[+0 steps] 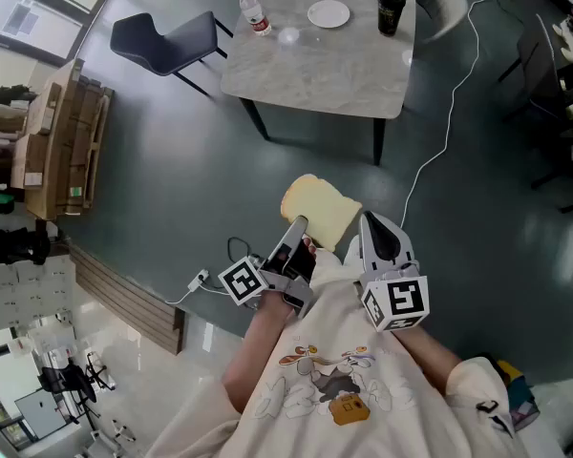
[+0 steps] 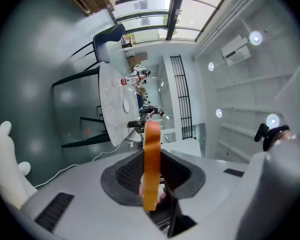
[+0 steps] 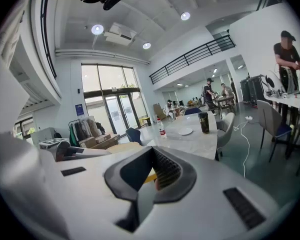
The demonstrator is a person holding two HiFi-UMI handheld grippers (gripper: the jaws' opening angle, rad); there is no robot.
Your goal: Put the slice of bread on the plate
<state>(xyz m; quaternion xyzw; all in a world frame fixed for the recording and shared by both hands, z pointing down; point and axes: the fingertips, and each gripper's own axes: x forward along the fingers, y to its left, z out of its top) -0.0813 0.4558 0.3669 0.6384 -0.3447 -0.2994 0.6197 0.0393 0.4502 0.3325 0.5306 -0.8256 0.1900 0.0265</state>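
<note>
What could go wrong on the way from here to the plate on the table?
1. The left gripper clamps the slice of bread by one edge only; most of it sticks out free, so it may tear or slip out.
2. The white cable lies on the floor before the table; the person might trip on it.
3. The plate stands between the bottle and the black cup; a wide approach could knock one over.

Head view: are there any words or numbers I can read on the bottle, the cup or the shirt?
None can be read.
Bottle: red label, print too small.
Black cup: nothing readable.
Shirt: cartoon picture, no letters show.
</note>
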